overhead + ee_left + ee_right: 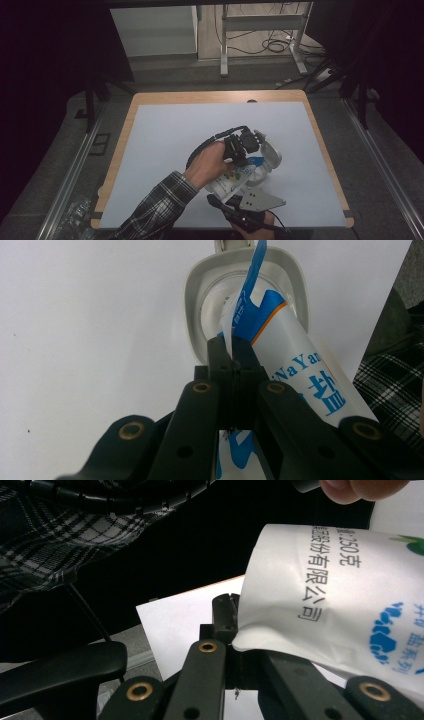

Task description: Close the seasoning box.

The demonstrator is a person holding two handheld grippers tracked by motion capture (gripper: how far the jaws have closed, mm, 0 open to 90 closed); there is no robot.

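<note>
A white salt bag (234,181) printed in blue is held over the near middle of the table (165,140), slung between two grippers and tilted toward a white container (267,156) with an open mouth. The left gripper (243,159), reaching in from the lower left in a plaid sleeve (155,207), has its jaws closed tight on the bag's upper end; in the left gripper view the jaws pinch a torn blue strip (252,275) at the bag's mouth, and that mouth hangs directly over the container's rim (192,295). The right gripper (227,200), at the table's near edge under its grey plate (260,201), is clamped on the bag's bottom corner, as the right gripper view shows, with the white film (280,625) bunched between its closed jaws. The bag's long axis runs from the right gripper up and away to the left gripper, so the open end points into the container, which lies just beyond the left gripper and farthest from the right one. By the look of it, pouring hinges on that line: lifting the near, lower end would send the contents down toward the opening, while the left gripper, the nearer of the two to the container, would have to keep the mouth centred inside the rim. Whether anything is flowing cannot be told from these views.
</note>
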